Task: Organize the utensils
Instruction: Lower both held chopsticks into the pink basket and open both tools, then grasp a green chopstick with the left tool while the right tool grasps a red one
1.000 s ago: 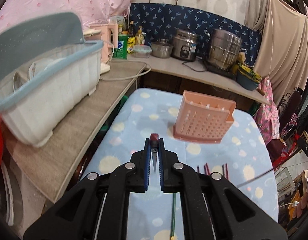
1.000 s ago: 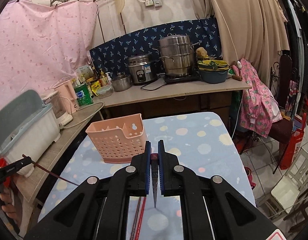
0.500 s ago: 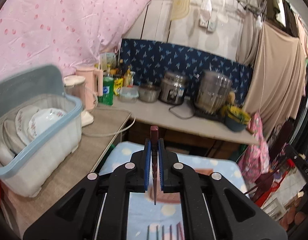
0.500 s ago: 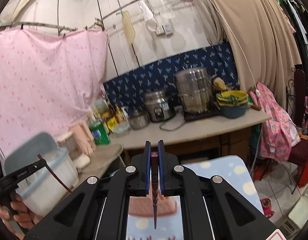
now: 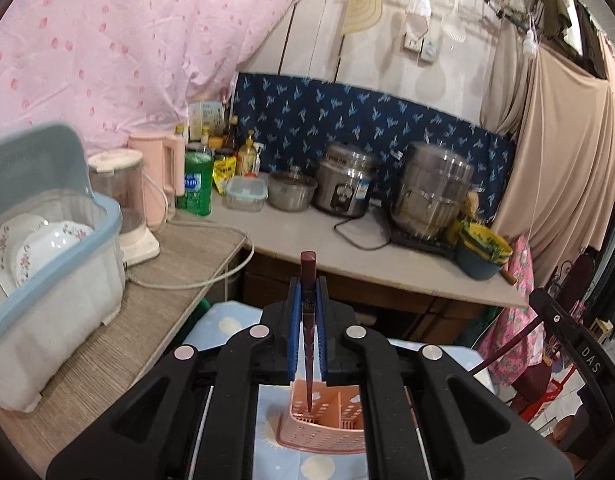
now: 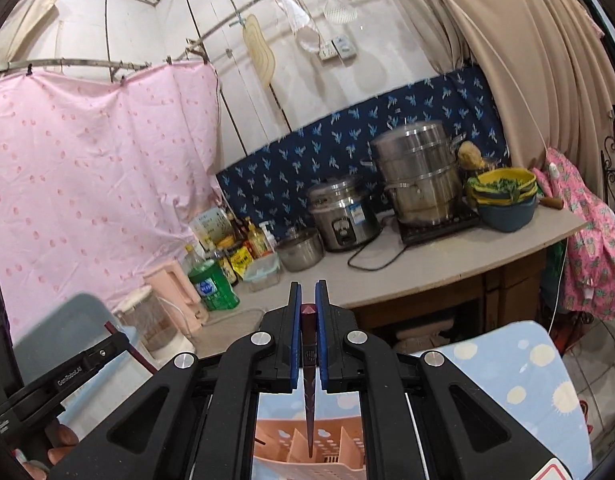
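Note:
My left gripper [image 5: 308, 292] is shut on a dark red chopstick [image 5: 307, 344], held upright with its thin tip down above the pink utensil basket [image 5: 327, 420]. My right gripper [image 6: 308, 300] is shut on another dark red chopstick [image 6: 309, 392], tip down over the same pink basket [image 6: 307, 452], whose inner dividers show below. The basket stands on the blue dotted tablecloth [image 6: 519, 380]. Each gripper appears at the edge of the other's view: the right one [image 5: 567, 344] and the left one [image 6: 79, 372], held by a hand.
A blue-rimmed dish bin [image 5: 55, 280] with plates sits on the left counter beside a blender [image 5: 123, 204]. The back counter [image 5: 307, 236] carries a green bottle, a rice cooker [image 5: 343, 192], a steel steamer pot [image 5: 431, 188] and stacked bowls [image 5: 483, 252].
Both grippers rose and tilted up, each keeping its chopstick. The basket slid from ahead to right beneath the fingers, and the back counter and wall now fill both views.

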Motion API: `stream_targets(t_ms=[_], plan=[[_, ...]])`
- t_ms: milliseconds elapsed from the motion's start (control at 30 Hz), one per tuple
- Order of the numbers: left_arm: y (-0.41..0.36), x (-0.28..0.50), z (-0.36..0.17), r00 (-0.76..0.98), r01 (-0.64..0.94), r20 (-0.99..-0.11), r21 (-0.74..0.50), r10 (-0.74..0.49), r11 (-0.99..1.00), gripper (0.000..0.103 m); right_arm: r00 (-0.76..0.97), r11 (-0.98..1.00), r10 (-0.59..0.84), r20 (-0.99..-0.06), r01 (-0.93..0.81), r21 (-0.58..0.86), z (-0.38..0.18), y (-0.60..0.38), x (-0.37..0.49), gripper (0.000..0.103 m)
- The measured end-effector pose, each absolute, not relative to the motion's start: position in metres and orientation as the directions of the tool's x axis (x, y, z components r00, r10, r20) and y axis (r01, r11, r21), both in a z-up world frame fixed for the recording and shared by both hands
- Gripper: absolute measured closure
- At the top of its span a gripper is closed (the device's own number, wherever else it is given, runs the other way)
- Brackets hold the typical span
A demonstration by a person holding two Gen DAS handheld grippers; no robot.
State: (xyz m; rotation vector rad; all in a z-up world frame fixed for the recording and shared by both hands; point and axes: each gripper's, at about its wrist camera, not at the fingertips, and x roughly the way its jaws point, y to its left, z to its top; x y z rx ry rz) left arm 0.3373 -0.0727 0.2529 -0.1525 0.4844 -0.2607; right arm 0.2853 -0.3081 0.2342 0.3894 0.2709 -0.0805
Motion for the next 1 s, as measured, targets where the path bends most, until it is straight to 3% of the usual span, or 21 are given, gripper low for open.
stream_targets(t_ms=[267, 400, 433, 500, 533, 633, 733, 1000], plan=[[-0.073, 0.356, 0.206, 0.809, 0.191, -0.525, -0.192, -0.265, 0.963, 0.096, 0.927, 0.93, -0.02, -0.376, 0.155, 0.333, 0.186, -0.305, 0.311, 0.096], [-0.071, 0.354, 0.201, 0.8, 0.191, -0.538, -0.194, -0.267, 0.962, 0.094, 0.926, 0.928, -0.029, -0.377, 0.165, 0.334, 0.183, -0.307, 0.306, 0.093], [-0.07, 0.353, 0.201, 0.8, 0.191, -0.537, -0.195, -0.268, 0.962, 0.092, 0.927, 0.928, -0.031, -0.373, 0.165, 0.334, 0.185, -0.307, 0.303, 0.092], [-0.066, 0.347, 0.202, 0.808, 0.181, -0.53, -0.195, -0.258, 0.964, 0.069, 0.932, 0.928, -0.038, -0.361, 0.166, 0.332, 0.192, -0.308, 0.295, 0.088], [-0.066, 0.343, 0.203, 0.811, 0.181, -0.525, -0.193, -0.258, 0.964, 0.066, 0.934, 0.929, -0.04, -0.354, 0.165, 0.332, 0.194, -0.309, 0.29, 0.084], [-0.061, 0.327, 0.208, 0.821, 0.186, -0.514, -0.173, -0.25, 0.967, 0.065, 0.941, 0.929, -0.042, -0.335, 0.16, 0.335, 0.203, -0.309, 0.27, 0.078], [-0.054, 0.308, 0.21, 0.823, 0.193, -0.51, -0.162, -0.249, 0.968, 0.054, 0.942, 0.928, -0.028, -0.334, 0.149, 0.343, 0.206, -0.31, 0.245, 0.074], [-0.035, 0.244, 0.187, 0.8, 0.214, -0.551, -0.11, -0.239, 0.971, 0.046, 0.911, 0.937, -0.004, -0.412, 0.147, 0.317, 0.176, -0.303, 0.168, 0.073]])
